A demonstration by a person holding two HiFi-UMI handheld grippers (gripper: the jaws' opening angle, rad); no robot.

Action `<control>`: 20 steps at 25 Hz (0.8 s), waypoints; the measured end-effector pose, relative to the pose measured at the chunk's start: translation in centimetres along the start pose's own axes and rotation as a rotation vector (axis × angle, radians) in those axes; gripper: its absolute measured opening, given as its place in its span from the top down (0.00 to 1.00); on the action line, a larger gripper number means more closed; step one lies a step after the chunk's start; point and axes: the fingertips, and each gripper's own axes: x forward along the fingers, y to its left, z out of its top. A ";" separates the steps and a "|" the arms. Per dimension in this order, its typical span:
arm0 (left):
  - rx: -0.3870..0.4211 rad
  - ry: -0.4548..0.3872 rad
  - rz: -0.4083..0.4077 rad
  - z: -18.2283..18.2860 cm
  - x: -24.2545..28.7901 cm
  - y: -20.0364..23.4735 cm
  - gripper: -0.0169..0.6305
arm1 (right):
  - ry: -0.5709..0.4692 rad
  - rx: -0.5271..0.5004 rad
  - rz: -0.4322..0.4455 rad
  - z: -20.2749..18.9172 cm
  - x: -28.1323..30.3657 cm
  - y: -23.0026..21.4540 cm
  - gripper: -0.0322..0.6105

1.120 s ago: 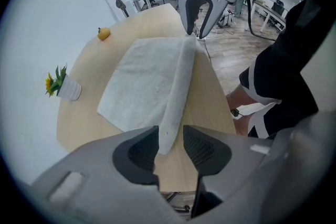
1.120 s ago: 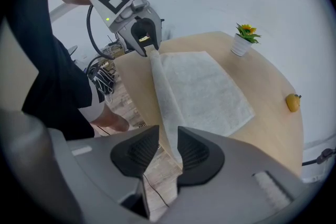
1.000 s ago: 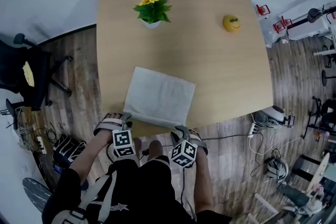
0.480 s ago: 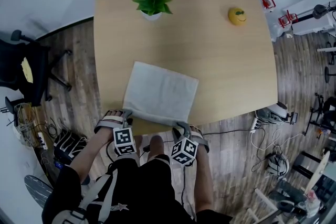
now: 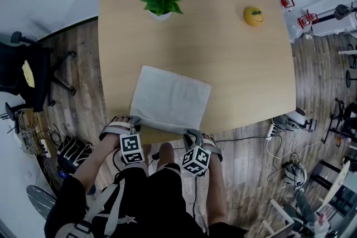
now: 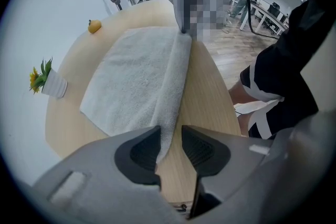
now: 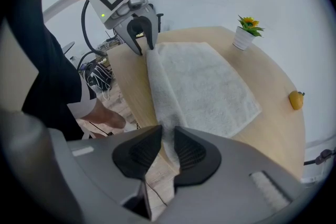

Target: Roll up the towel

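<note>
A light grey towel (image 5: 170,98) lies flat near the front edge of the wooden table (image 5: 240,75). Its near edge is bunched into a low ridge (image 6: 176,73) that runs between my two grippers. My left gripper (image 5: 134,122) stands at the near left corner. Its jaws have just been closing, and the towel's edge (image 6: 164,134) lies against one pad with a gap at the other. At the near right corner, my right gripper (image 5: 191,135) has also been closing. Its pads (image 7: 185,148) pinch the towel's corner (image 7: 167,131).
A potted plant with yellow flowers (image 5: 162,1) and a small yellow fruit (image 5: 254,15) stand at the table's far side. A black office chair (image 5: 28,78) is on the left. Cables and gear (image 5: 287,167) lie on the floor to the right. The person's legs (image 5: 162,175) are right behind the grippers.
Both grippers stay at the towel's near corners and the towel lies as before. Only the head camera has shifted a little.
</note>
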 end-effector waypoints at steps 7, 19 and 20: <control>0.009 0.003 -0.008 0.1 0.1 -0.1 0.78 | 0.016 -0.060 -0.049 -0.2 0.3 0.1 0.83; 0.019 0.000 0.068 0.2 0.0 0.8 0.91 | 0.017 -0.077 -0.078 -0.2 0.2 0.2 0.87; 0.016 -0.003 0.070 0.2 0.0 0.7 0.91 | 0.018 -0.079 -0.080 -0.2 0.2 0.2 0.88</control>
